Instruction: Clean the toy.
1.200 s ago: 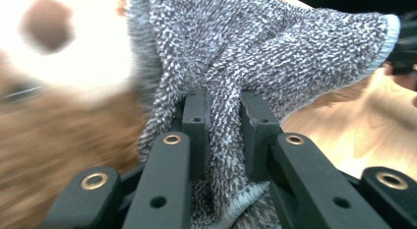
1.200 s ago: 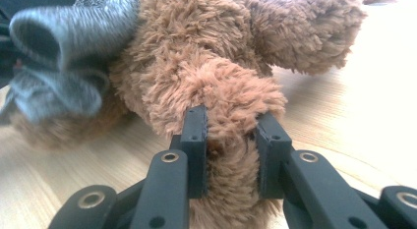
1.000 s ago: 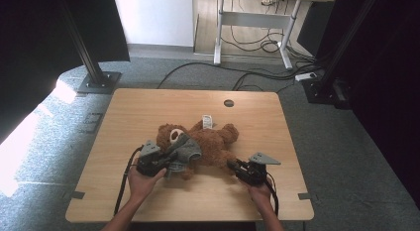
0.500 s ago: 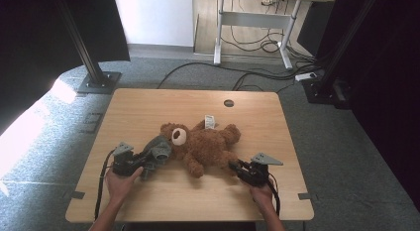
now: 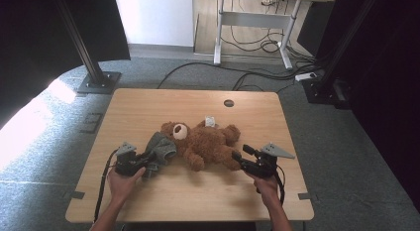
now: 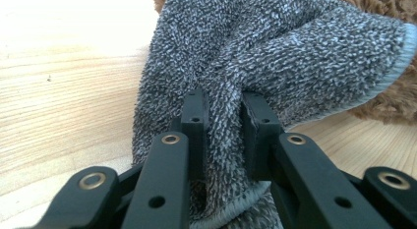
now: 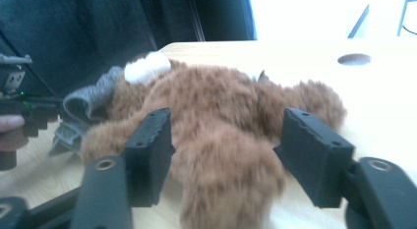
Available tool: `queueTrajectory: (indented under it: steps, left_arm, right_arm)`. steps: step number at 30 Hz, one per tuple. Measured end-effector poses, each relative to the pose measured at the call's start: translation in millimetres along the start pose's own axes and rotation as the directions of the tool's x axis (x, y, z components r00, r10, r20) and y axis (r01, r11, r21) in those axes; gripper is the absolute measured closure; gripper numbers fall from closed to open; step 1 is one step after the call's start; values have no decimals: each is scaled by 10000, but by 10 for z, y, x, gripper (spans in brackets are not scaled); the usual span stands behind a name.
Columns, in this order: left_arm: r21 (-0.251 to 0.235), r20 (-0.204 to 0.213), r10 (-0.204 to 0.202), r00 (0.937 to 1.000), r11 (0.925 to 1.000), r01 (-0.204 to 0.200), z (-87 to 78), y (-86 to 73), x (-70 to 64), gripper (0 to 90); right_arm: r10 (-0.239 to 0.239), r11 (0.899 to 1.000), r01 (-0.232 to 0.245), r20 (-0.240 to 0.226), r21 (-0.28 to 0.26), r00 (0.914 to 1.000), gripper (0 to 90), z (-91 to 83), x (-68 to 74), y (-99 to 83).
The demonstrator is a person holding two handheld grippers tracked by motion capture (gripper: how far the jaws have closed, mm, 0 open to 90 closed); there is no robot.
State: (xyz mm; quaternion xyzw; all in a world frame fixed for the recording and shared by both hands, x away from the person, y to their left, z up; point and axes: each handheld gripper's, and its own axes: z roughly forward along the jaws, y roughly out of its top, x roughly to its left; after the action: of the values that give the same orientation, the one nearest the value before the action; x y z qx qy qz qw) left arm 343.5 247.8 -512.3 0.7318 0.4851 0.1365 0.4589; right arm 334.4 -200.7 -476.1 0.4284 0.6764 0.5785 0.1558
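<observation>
A brown teddy bear [image 5: 205, 142] lies on its back in the middle of the wooden table [image 5: 148, 107]. A grey terry cloth [image 5: 159, 149] sits bunched against the bear's head on its left side. My left gripper [image 5: 143, 164] is shut on that cloth; in the left gripper view the grey cloth [image 6: 275, 47] is pinched between the jaws of the gripper [image 6: 223, 108], with brown fur [image 6: 393, 96] behind it. My right gripper [image 5: 241, 153] is open at the bear's near leg. In the right gripper view the bear [image 7: 216, 101] has that leg between the spread jaws of the gripper [image 7: 226, 135].
A white tag [image 5: 210, 121] sticks out behind the bear. A round cable hole [image 5: 228, 103] sits near the table's far edge. Black frame posts stand on the floor at both sides, with a desk and cables beyond. The right gripper view shows the left gripper [image 7: 29, 111] at far left.
The left gripper has pulled the grey cloth leftward off the bear's body to beside its head. The right gripper has barely moved.
</observation>
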Motion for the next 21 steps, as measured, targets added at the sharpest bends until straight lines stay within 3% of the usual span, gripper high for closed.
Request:
queueTrajectory:
  steps: [1,4,5,6,8,9,10,11,12,14,16,17,18,19,21]
  left_arm:
    - [-5,17,-16,10000,10000,16,1,2,5,740]
    - [10,23,-11,10000,10000,11,1,4,7,740]
    - [34,42,-22,10000,10000,22,1,6,10,739]
    - [34,42,-22,10000,10000,22,1,6,10,738]
    - [54,46,-16,10000,10000,15,2,8,11,738]
    - [58,45,-31,10000,10000,31,2,8,11,738]
    - [45,49,-70,10000,10000,70,4,8,12,738]
    - [19,65,-126,9999,9999,126,9,9,11,738]
    - [19,65,-126,9999,9999,126,9,9,11,738]
    - [19,71,-130,9999,9999,130,10,9,13,737]
    - [26,70,-166,9998,9999,165,11,10,19,738]
    - [51,56,-154,9999,9999,154,15,8,18,738]
    - [51,56,-154,9999,9999,154,15,8,18,738]
    - [83,41,-80,10000,9999,80,14,5,10,737]
    - [135,28,-47,10000,9999,47,11,2,0,737]
  right_arm:
    - [-168,9996,168,4,227,9999,331,76,34,149]
    - [-354,9980,353,0,531,9994,311,208,74,281]
    - [-484,9947,484,-27,903,9988,297,388,101,373]
    - [-484,9947,484,-27,903,9988,297,388,101,373]
    - [-530,9898,528,-20,1322,9986,279,583,121,426]
    - [-522,9835,514,0,1735,9986,261,763,136,446]
    - [-522,9835,514,0,1735,9986,261,763,136,446]
    - [-446,9779,427,48,2049,9990,241,917,138,432]
    - [-446,9779,427,48,2049,9990,241,917,138,432]
    - [-226,9694,169,201,2449,9995,204,1089,125,360]
    - [-121,9648,67,188,2630,9998,185,1133,117,323]
    - [70,9511,-161,304,3084,9995,128,1209,108,235]
    - [297,9478,-393,354,3163,9989,122,1222,95,200]
    - [517,9477,-616,398,3131,9979,128,1221,85,179]
    - [405,9505,-505,390,3065,9984,194,1200,86,139]
